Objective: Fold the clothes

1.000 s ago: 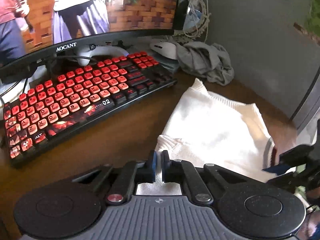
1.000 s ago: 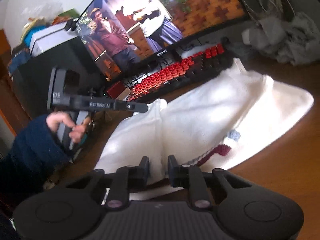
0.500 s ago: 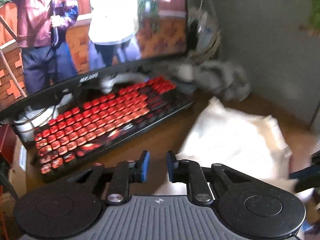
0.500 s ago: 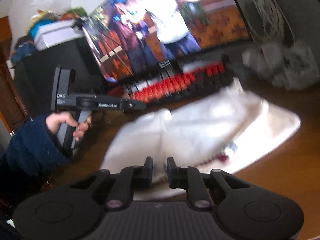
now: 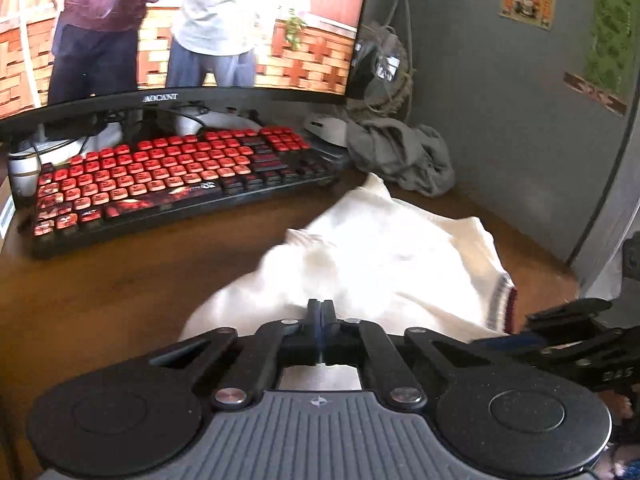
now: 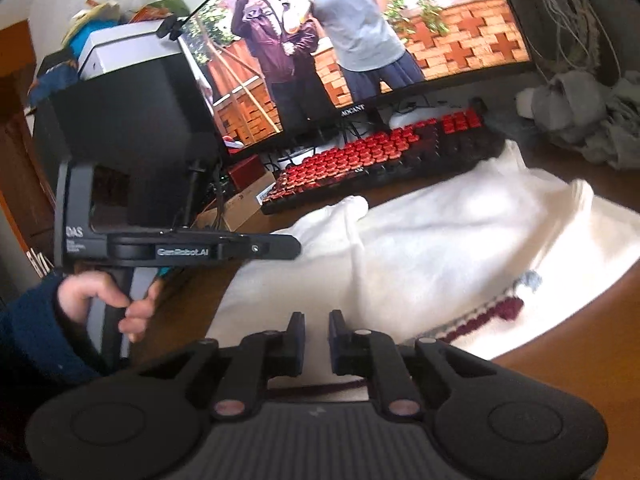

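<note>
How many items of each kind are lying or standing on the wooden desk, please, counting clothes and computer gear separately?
Clothes: 2 (white knitted sweater with striped cuff, crumpled grey garment)
Keyboards: 1 (black keyboard with red keys)
Monitors: 1 (curved black monitor)
Mice: 1 (pale computer mouse)
Total: 5

Wooden desk [image 5: 120, 280] under white sweater [image 5: 380, 256], red-keyed keyboard [image 5: 168, 176], grey cloth [image 5: 404, 156].
</note>
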Demonstrator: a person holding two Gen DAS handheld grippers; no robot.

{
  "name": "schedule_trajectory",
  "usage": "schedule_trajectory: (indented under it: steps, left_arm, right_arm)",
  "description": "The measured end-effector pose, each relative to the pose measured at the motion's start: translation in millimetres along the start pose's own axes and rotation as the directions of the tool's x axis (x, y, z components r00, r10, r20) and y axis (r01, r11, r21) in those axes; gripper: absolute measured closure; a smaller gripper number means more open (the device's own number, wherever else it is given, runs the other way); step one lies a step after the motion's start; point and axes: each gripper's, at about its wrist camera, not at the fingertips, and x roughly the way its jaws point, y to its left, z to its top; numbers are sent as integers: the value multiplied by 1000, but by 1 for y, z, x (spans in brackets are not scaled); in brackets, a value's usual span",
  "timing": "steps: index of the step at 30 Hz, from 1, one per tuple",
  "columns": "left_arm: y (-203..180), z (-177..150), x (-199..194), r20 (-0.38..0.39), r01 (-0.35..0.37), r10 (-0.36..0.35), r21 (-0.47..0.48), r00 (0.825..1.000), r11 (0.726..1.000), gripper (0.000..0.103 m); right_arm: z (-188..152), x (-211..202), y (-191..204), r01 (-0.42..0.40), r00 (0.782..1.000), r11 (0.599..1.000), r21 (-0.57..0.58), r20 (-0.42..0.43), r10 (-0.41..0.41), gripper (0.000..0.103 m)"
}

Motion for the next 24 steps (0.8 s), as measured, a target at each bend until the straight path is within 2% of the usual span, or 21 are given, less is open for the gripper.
schedule_trajectory:
  steps: [4,9,11,13,15,17,21,24]
  left_arm:
    - [9,3,1,23,2,-2,-19,1000,1000,100]
    - [25,13,0,35,-133,134,-35,990,990,101]
    - [27,18,-12,67,-150,152,-42,986,988,101]
    - [30,22,-28,108,-118,127,-93,986,989,101]
    - [34,23,-44,133,-47,69,-162,989,986,101]
    - [31,22,-51,129,-9,35,-197,991,980,101]
    - [19,11,-50,112,31,-6,-226,994,974,100]
    - [16,5,-50,123,53,-22,-255,992,966,100]
  right_arm:
    - [-1,-2,1,7,1000,1000,1,0,-7,94]
    - [-1,0,3,9,1000,1000,6,-5,-9,94]
    - [0,0,4,10,1000,1000,4,-6,-10,94]
    - [0,0,3,9,1000,1000,12,-7,-9,94]
    - [0,0,3,5,1000,1000,17,-8,-5,94]
    - [1,0,2,0,1000,1000,28,-7,0,94]
    - [4,-8,12,1,1000,1000,-4,20,-1,87]
    - [10,-17,30,-9,998,998,-69,63,13,86]
